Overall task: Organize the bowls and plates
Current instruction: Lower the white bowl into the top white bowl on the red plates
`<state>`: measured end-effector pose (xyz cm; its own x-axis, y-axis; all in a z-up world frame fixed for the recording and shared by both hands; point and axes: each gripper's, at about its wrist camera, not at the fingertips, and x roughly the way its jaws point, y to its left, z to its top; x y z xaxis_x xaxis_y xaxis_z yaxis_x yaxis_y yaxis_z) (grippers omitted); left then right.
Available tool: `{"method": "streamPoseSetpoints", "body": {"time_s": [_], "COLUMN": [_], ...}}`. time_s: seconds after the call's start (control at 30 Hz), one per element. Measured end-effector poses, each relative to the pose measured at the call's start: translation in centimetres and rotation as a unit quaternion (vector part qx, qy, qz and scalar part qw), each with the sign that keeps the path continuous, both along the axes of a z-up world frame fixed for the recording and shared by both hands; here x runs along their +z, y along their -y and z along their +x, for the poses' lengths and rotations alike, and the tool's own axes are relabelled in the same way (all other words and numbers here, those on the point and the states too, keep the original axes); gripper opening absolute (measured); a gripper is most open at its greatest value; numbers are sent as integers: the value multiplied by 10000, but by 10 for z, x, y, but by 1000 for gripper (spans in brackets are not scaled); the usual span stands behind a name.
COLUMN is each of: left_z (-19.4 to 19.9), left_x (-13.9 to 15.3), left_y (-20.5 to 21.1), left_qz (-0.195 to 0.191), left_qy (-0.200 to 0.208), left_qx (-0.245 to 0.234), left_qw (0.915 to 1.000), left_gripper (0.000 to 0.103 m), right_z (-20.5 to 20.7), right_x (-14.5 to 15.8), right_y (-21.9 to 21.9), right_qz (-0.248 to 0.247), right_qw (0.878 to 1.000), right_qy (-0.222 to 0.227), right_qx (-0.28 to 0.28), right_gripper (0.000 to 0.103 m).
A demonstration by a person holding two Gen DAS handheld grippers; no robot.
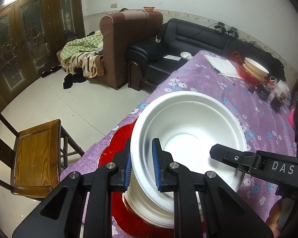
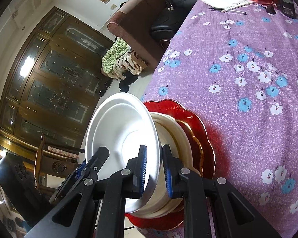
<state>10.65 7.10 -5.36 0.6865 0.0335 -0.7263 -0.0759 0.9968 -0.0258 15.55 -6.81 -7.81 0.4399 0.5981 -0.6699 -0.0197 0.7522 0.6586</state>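
- The left tool (image 1: 142, 165) pinches the rim of the white bowl (image 1: 188, 130): one blue pad is outside the wall, the other inside, and both seem to press on it.
- The right tool (image 2: 155, 170) straddles the rim on the other side of the same bowl (image 2: 123, 138). Its pads are narrow apart with the rim between them, but I cannot tell for sure if both pads touch.
- So the bowl is between the two tools, directly in front of each; neither is nearer.
- The bowl sits upright, nested on top of a cream bowl (image 2: 176, 138), and under this is a red scalloped plate (image 2: 206, 136).
- This stack stands near the edge of the desk (image 2: 248, 79), which has a purple flowered cloth.
- A second stack of dishes (image 1: 255, 68) is at the far end of the desk, well apart.
- My judgement: the next move depends on a straight lift upward, so the bowl leaves the cream one without dragging it.
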Motion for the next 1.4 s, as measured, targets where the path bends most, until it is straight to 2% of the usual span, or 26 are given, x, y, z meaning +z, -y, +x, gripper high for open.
{"method": "streamPoseSetpoints", "body": {"time_s": [0.47, 0.83, 0.93, 1.1, 1.4], "left_z": [12, 16, 14, 7, -7], "left_x": [-8, -8, -6, -3, -4], "left_y": [-1, -15, -18, -15, -15], "left_qz": [74, -245, -411, -441, -604], "left_qy": [-148, -334, -407, -431, -699], "left_qx": [74, 6, -90, -260, -665], "left_qw": [9998, 9991, 9983, 9978, 9935], "left_gripper": [15, 15, 15, 15, 15], "right_z": [17, 15, 11, 4, -12], "right_x": [-10, -5, -2, 3, 11], "right_y": [-1, -2, -1, 4, 6], "right_qz": [77, 172, 259, 333, 73], "right_qw": [9999, 9997, 9994, 9992, 9997], "right_qy": [-96, -177, -217, -205, -224], "right_qx": [60, 86, 88, 60, 45], "right_gripper": [18, 19, 19, 21, 21]}}
